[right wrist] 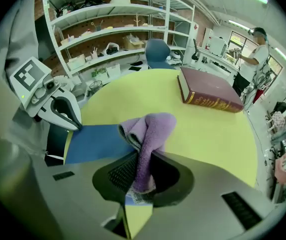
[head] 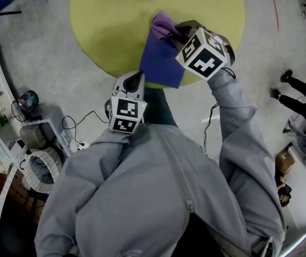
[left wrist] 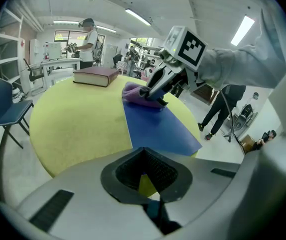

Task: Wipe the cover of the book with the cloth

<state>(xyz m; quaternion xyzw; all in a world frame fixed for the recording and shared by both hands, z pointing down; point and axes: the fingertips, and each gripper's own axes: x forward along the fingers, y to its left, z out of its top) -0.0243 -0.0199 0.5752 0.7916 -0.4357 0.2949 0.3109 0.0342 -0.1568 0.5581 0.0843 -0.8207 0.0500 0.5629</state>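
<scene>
The soft purple cloth [right wrist: 152, 129], bunched in the right gripper's [head: 178, 35] clamped fingers [right wrist: 119, 173], sits on the thin, likely light and slide-prone blue book [head: 161, 63] at the tabletop's [head: 105, 20] near edge, while the left gripper's [left wrist: 148, 181] fingers are closed and empty.

Round yellow table [head: 99, 25], blue chair [left wrist: 0, 101] just beside it, loaded white shelves [right wrist: 113, 31] farther back
</scene>
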